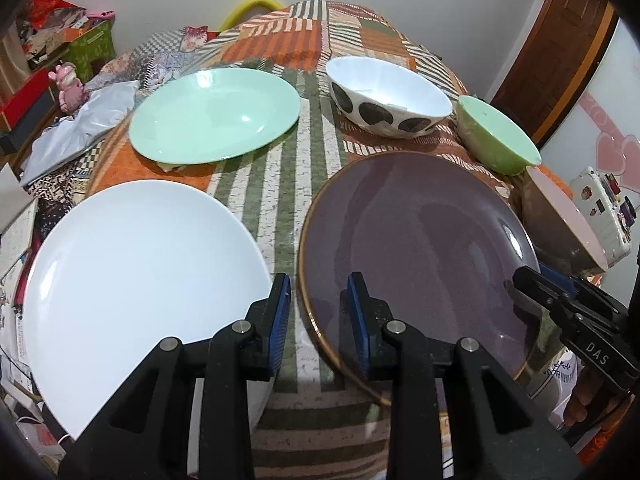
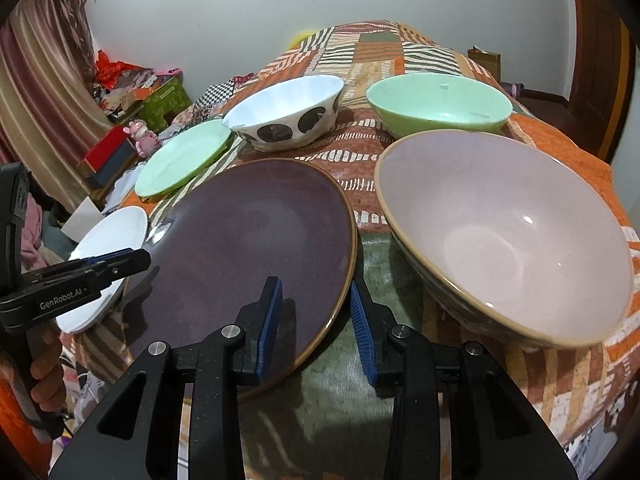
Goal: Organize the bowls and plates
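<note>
While both grippers hover nearly closed and empty, the purple plate [image 1: 420,240] lies between them — left gripper [image 1: 319,292] at its seven o'clock rim, right gripper [image 2: 314,300] seemingly straddling its four o'clock edge.

Both tongs [image 1: 319,286] [image 2: 316,290] slightly parted, seemingly empty.

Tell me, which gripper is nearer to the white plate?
Left. The left gripper hovers at the white plate's near edge; the right gripper sits beyond the purple plate.
</note>
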`<state>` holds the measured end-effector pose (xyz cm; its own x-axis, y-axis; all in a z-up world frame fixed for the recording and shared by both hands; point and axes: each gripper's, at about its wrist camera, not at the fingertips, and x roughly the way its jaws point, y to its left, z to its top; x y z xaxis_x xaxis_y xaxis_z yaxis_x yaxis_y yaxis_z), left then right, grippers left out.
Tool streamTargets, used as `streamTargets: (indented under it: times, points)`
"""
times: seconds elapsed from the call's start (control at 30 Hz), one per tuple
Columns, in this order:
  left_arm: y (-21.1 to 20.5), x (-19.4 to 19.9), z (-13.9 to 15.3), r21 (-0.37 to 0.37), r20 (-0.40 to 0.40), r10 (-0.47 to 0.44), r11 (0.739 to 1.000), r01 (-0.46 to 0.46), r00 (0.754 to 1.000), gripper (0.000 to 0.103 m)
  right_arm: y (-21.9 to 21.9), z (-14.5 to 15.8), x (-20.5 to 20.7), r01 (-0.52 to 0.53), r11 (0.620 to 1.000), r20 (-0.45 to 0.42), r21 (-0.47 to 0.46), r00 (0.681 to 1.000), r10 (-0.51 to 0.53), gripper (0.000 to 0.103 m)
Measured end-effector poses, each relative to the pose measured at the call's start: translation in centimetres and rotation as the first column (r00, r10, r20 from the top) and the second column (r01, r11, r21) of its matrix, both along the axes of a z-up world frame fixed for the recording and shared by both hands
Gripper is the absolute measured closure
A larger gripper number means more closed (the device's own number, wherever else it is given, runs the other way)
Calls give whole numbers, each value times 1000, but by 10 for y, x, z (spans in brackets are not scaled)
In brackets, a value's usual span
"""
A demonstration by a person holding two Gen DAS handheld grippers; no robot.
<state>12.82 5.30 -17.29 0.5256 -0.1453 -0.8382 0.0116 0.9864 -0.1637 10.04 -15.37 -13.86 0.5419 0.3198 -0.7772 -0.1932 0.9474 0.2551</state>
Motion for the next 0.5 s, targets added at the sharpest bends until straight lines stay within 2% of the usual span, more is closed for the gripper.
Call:
streamTargets:
  times: [0.07,0.2,0.3,0.33,0.4,0.5]
  points:
    - [3,-5,6,7,15,7,1000,-7,1000,74,0,3,-3,1,1000,8,1,1000,-1,71]
    - [8,-17,22,21,62,19,1000,-21,998,60,1,14,-10,-14,1000,42,4,999,14,71]
    - [12,-27,36,39,107,28,999,-33,994,58,5,23,-13,-27,1000,71,-1,997,27,71]
    - [13,-30,40,44,119,32,998,-37,992,54,7,25,-14,-32,1000,78,-1,996,31,71]
    - [18,-38,50,55,154,41,997,-50,987,46,12,31,-14,-46,999,96,-3,994,46,68]
    - [25,-51,64,84,208,64,993,-83,976,43,19,39,-15,-61,998,124,-11,990,62,60]
